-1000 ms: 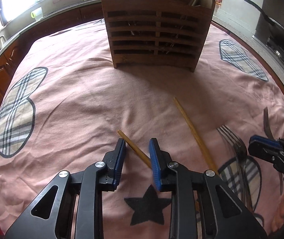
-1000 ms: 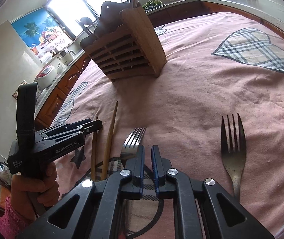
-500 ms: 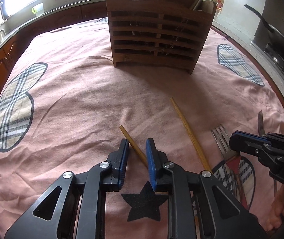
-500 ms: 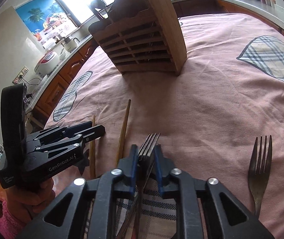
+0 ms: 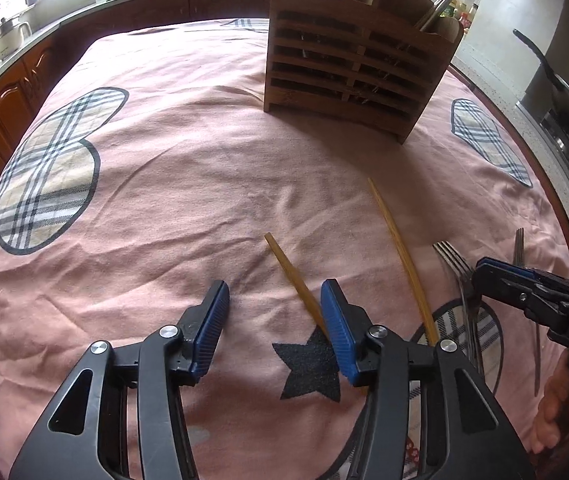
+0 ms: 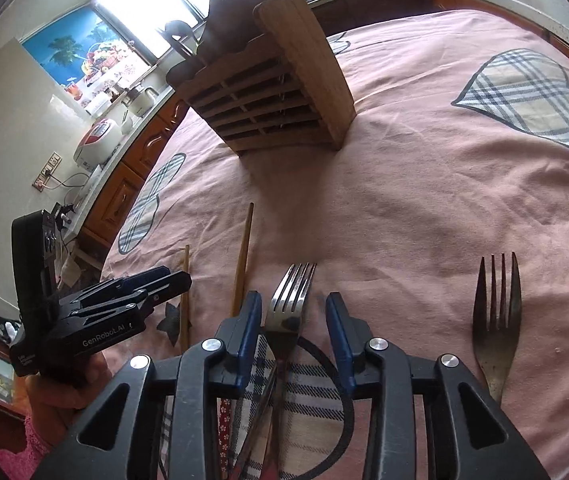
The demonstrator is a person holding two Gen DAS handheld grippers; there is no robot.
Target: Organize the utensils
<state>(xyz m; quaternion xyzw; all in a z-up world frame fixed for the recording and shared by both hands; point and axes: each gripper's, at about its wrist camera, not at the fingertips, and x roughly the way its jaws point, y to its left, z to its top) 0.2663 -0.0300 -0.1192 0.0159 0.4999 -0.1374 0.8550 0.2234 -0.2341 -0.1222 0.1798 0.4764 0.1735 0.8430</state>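
Observation:
My left gripper [image 5: 274, 300] hangs low over the pink cloth, its jaws opening. A short wooden chopstick [image 5: 290, 272] lies on the cloth between them, close to the right pad and not pressed. A longer chopstick [image 5: 400, 256] lies to its right. My right gripper [image 6: 294, 308] is also opening, and a steel fork [image 6: 290, 292] lies between its pads near the left one, not gripped. A second fork [image 6: 496, 312] lies further right. The slatted wooden utensil holder [image 5: 356, 64] stands at the far side with several utensils in it.
The pink tablecloth [image 5: 164, 200] carries plaid heart patches and a black star [image 5: 310, 372]. Kitchen counters and wooden cabinets [image 5: 0, 108] ring the table. A pan [image 5: 556, 80] sits on the stove at the right. A rice cooker [image 6: 98, 142] stands on the left counter.
Both grippers narrowed around the chopstick and the fork half a second ago and have since spread wide. Chopstick and fork still lie on the cloth. Both hands stayed nearly in place.

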